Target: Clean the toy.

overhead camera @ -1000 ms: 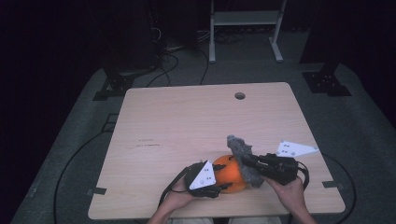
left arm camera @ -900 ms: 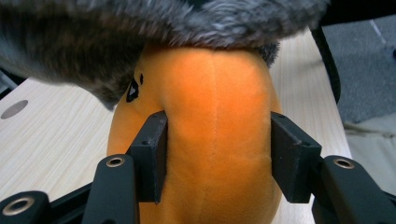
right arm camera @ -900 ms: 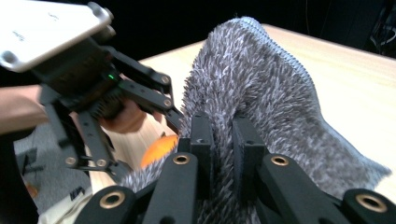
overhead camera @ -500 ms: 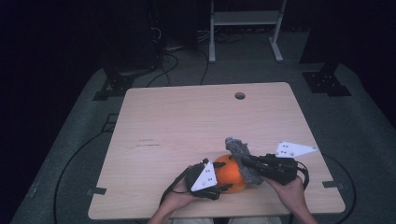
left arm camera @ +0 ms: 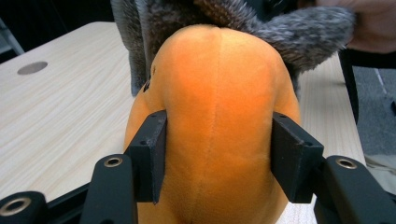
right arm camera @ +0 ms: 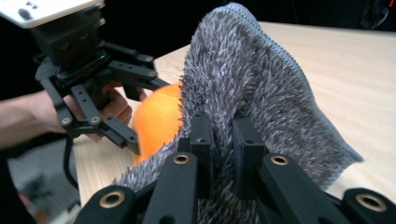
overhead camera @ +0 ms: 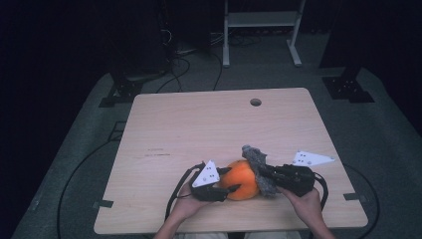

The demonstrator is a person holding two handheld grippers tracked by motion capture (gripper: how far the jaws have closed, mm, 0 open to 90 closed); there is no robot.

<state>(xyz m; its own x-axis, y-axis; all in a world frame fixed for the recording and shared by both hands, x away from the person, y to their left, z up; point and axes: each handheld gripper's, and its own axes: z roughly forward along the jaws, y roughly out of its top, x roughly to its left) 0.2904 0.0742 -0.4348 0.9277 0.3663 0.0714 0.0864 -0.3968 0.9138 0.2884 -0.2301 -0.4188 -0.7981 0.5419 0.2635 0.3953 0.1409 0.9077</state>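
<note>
An orange plush toy (overhead camera: 243, 180) lies near the table's front edge, with a grey furry cloth (overhead camera: 258, 167) draped over its right side. My left gripper (overhead camera: 230, 179) comes at it from the left. Its jaws have just been closing with the plush between them, and both pads now press into the plush's sides (left arm camera: 219, 93). My right gripper (overhead camera: 262, 173) reaches in from the right, shut on a fold of the grey cloth (right arm camera: 252, 74). In the right gripper view the orange plush (right arm camera: 156, 119) and the left gripper (right arm camera: 135, 116) sit just behind the cloth.
The wooden table (overhead camera: 209, 124) has a round cable hole (overhead camera: 256, 102) at the back. A white metal rack (overhead camera: 259, 30) stands on the floor behind it, and cables (overhead camera: 189, 55) trail across the dark carpet.
The left gripper has shifted a little away from the table's front edge, still around the plush. The right gripper has dipped slightly with the grey cloth.
</note>
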